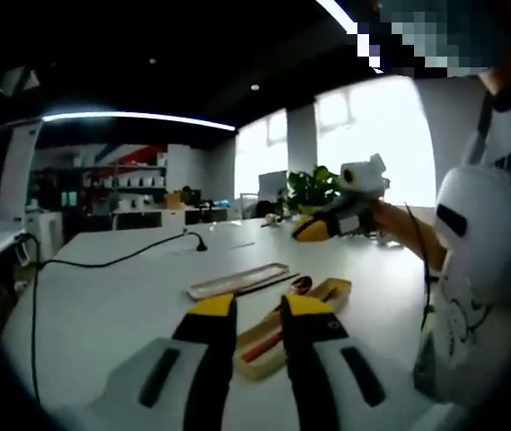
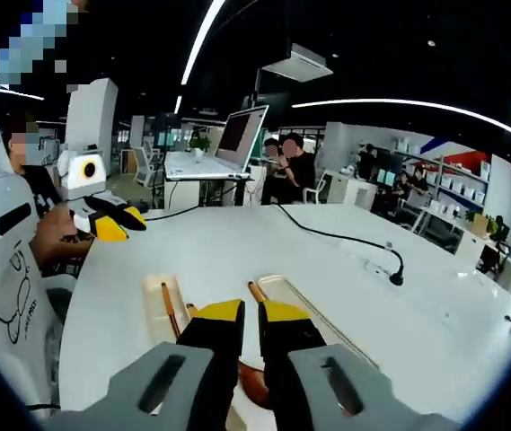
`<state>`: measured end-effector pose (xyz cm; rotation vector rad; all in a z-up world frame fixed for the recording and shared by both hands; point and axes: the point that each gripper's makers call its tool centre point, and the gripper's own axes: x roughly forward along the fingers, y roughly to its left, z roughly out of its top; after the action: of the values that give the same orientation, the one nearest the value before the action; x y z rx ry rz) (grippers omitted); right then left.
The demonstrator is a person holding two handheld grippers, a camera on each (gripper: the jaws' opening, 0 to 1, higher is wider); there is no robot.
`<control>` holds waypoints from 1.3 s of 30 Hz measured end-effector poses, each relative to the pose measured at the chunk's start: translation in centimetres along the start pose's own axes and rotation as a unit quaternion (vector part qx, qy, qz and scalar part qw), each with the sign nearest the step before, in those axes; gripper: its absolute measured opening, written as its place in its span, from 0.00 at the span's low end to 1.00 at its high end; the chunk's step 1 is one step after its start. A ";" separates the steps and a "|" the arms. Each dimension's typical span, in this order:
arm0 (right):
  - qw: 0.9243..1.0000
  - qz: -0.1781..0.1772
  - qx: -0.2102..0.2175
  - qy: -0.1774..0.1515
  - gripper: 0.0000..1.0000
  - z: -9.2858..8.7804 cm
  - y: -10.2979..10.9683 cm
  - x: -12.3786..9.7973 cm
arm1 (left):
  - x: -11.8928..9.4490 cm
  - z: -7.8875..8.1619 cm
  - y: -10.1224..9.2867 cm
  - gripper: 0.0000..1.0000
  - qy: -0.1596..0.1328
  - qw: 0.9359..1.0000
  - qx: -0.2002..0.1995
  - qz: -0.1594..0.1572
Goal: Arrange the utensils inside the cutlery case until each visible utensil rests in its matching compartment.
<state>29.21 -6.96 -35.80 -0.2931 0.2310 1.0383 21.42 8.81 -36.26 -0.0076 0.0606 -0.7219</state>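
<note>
My left tool [image 1: 259,310] hangs above the white worktop [image 1: 120,287], jaws parted, nothing between them. Just beyond it lies the open cutlery case [image 1: 277,337]; a spoon [image 1: 298,285] and chopsticks [image 1: 262,346] rest inside, though I cannot tell which compartment. The clear lid [image 1: 237,280] lies just beside the case, on its far side. My right tool [image 2: 250,314] sits over the case [image 2: 167,310], jaws nearly together; I see no grip, though the gap is poorly resolved.
</note>
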 end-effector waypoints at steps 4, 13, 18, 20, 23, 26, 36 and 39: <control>1.000 -0.016 0.016 -0.022 0.05 0.1 -0.8 -1.0 | 0.5 0.6 0.3 0.21 -0.009 1.000 -0.005 0.002; 0.991 -0.070 0.028 -0.110 0.09 1.2 -2.7 -3.4 | 1.7 1.7 0.2 0.19 -0.021 1.000 -0.006 -0.006; 0.986 -0.100 0.026 -0.132 0.09 1.2 -3.7 -4.9 | 2.4 1.9 0.0 0.19 -0.027 1.000 -0.012 -0.008; 0.983 -0.106 0.029 -0.146 0.09 1.3 -3.9 -5.4 | 2.6 2.1 0.0 0.19 -0.026 1.000 -0.010 -0.008; 0.982 -0.105 0.041 -0.152 0.09 1.0 -4.0 -5.7 | 2.9 2.3 0.2 0.19 -0.020 1.000 -0.002 -0.006; 0.983 -0.104 0.038 -0.147 0.05 0.4 -3.9 -5.7 | 3.1 2.5 0.4 0.20 -0.015 1.000 0.008 -0.004; 0.982 -0.111 0.048 -0.146 0.00 -0.7 -4.3 -6.9 | 4.7 1.6 2.5 0.20 0.061 0.993 0.102 0.007; 0.981 -0.114 0.056 -0.149 0.00 -1.2 -4.5 -7.4 | 5.5 0.7 2.0 0.20 0.093 0.987 0.133 -0.014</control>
<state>29.44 -15.51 -33.90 -0.0583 -0.0156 0.8252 26.95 6.67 -35.95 0.3145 0.1432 -0.7532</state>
